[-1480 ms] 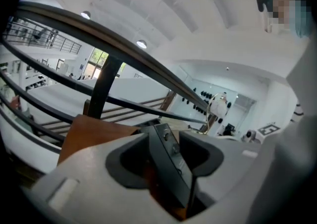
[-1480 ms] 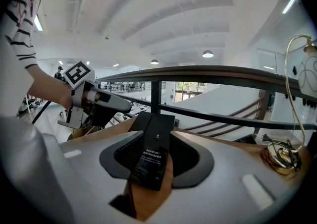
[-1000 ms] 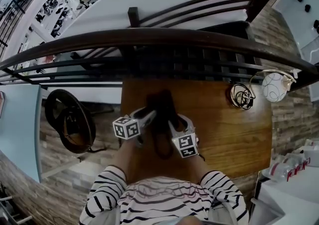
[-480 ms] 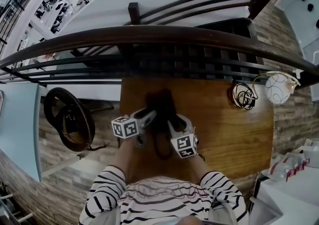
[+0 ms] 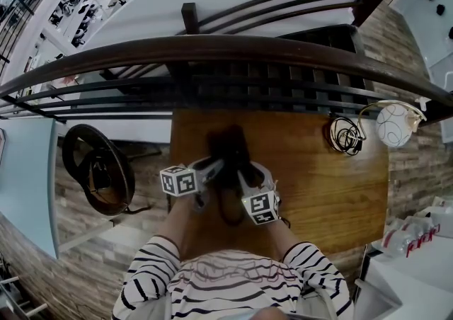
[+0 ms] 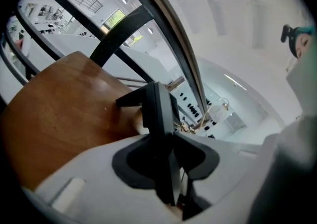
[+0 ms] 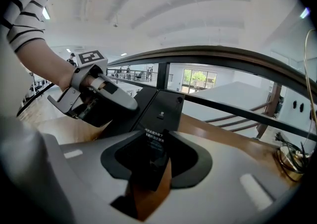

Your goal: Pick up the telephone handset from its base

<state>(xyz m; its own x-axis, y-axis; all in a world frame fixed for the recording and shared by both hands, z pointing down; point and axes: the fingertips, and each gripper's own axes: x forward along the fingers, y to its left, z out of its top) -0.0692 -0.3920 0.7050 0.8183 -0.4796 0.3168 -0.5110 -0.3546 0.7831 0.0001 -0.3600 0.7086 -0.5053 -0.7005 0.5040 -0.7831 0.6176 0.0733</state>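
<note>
The black telephone handset [image 5: 230, 170] lies on the wooden worktop [image 5: 318, 184], near its left half, with one gripper at each side. The left gripper [image 5: 216, 165] is just beside the handset, its jaws pressed together with nothing seen between them. The right gripper [image 7: 151, 158] pinches the near end of the handset's dark printed body.

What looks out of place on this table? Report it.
Only the tangled cable at the table's far right corner, loosely coiled beside a white globe. The black telephone looks in order; nothing is spilled.
</note>
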